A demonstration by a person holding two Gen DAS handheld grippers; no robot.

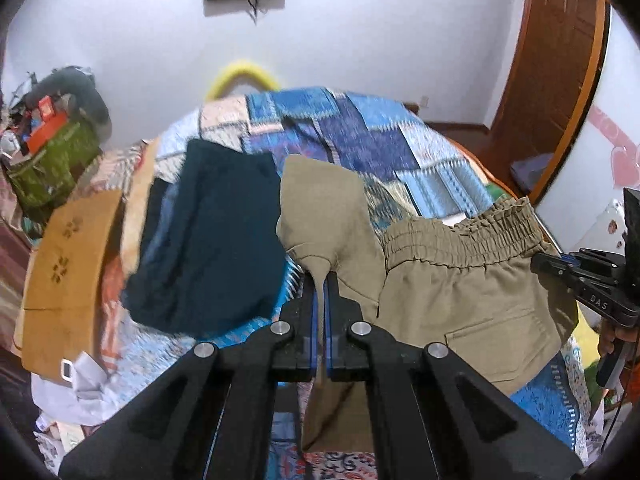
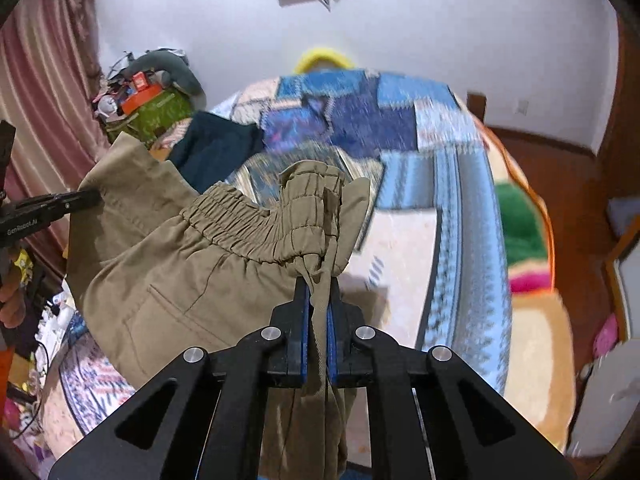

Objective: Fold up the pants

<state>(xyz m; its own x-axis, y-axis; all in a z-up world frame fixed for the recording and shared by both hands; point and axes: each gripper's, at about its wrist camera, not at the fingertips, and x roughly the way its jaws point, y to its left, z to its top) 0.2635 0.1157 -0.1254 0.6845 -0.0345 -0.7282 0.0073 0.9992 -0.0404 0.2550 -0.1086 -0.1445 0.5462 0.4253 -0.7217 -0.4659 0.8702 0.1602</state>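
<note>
The khaki pants are held lifted over the quilted bed: the left gripper jaws are pinched on a leg fold, the right gripper jaws on the bunched waistband. Slippage is judged possible, since only thin fabric edges are nipped. "DAS" is read on the right gripper in the left view, "GenRobot.AI" apparently on the left gripper in the right view.

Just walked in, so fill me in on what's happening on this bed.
A person is folding a pair of khaki pants with a handheld gripper in each hand. The left gripper is shut on a fold of the fabric, and the right gripper is shut on the bunched elastic waistband. The pants hang between them, above the patchwork bedspread. A dark blue garment lies folded on the bed beside them.
</note>
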